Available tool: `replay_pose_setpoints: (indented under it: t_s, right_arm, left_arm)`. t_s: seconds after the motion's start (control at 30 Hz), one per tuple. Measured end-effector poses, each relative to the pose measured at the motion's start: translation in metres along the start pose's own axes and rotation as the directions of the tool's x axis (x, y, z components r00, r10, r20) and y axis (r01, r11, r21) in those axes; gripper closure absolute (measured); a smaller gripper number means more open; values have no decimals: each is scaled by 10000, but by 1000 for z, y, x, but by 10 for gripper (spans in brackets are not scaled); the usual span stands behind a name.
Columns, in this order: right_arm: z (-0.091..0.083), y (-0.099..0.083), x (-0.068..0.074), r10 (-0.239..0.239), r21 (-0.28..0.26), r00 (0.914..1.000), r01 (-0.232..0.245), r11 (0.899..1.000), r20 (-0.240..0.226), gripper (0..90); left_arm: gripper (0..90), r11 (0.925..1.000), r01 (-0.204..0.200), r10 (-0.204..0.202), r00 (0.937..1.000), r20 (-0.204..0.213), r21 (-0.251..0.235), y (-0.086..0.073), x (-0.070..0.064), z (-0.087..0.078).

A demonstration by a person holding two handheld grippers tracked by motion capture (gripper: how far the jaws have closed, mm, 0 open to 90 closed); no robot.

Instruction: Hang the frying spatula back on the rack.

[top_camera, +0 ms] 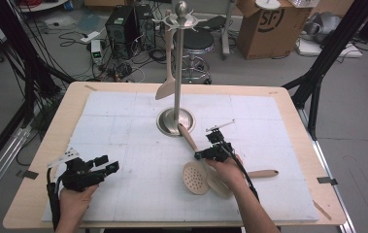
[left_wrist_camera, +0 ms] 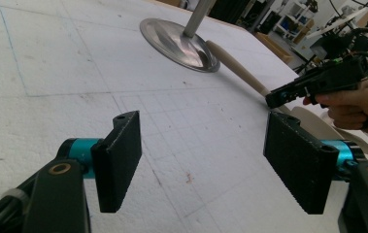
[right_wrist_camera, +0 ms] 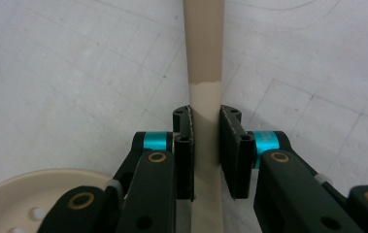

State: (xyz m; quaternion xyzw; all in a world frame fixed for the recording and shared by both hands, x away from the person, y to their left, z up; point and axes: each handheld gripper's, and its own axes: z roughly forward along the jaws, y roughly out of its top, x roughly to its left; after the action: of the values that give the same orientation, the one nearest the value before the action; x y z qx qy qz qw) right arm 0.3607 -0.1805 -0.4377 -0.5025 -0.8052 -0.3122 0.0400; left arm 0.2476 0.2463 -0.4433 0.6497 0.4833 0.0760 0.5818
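The right gripper [top_camera: 212,148] is clamped on the handle of a beige utensil [right_wrist_camera: 205,111]; in the right gripper view both black jaws press against the handle's 2 sides, just below the line where the pale neck meets the darker wooden grip. In the high view this handle [top_camera: 189,138] runs diagonally from the gripper up to the round metal base [top_camera: 168,127] of the utensil stand [top_camera: 178,73], its far end touching or just beside the base rim. The left gripper view shows the same: the handle's tip [left_wrist_camera: 230,60] lies against the edge of the base [left_wrist_camera: 172,41].

A perforated beige skimmer [top_camera: 195,177] lies flat on the white foam board [top_camera: 123,121], just left of the person's right hand [top_camera: 227,170]. A second utensil with a wooden handle [top_camera: 264,173] lies to the right of that hand, its head partly hidden beneath it. A beige spatula [top_camera: 166,87] hangs from the top hooks of the stand.

The left gripper [top_camera: 106,164] rests at the board's near left corner, well apart from the utensils. Its jaws stand wide apart, holding nothing, with bare foam between them in the left gripper view.
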Motion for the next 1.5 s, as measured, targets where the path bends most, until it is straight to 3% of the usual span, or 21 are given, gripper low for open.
replay_pose_setpoints:
  t_s: [0.3,0.47,0.67,0.9,1.0,1.2,1.5]
  right_arm:
    - [-31,4,-11,580,-1190,9939,-689,9905,-935,777]
    - [-43,4,-14,728,-1852,9805,-1070,9769,-1823,778]
    - [-48,4,-13,634,-2222,9698,-1172,9679,-2356,779]
    - [-56,6,-10,498,-2665,9658,-1196,9564,-2544,779]
    - [-63,10,-5,216,-2922,9717,-919,9519,-2353,780]
    - [-79,18,5,-223,-3891,9714,-736,9182,-2364,779]
    - [-99,31,26,-1006,-4579,9741,-34,8890,-2026,779]
  left_arm:
    - [306,10000,-20,20,10000,12,-15,0,-1,0]
    - [306,10000,-33,33,10000,-5,22,0,-1,0]
    - [305,10000,-24,24,10000,-32,26,0,-1,0]
    - [306,10000,-28,28,10000,-26,45,0,0,0]
    - [306,10000,-40,40,10000,-32,44,0,-1,0]
    - [305,10000,-16,16,10000,-26,18,0,-1,0]
    - [306,10000,-33,33,10000,-25,20,0,0,-1]
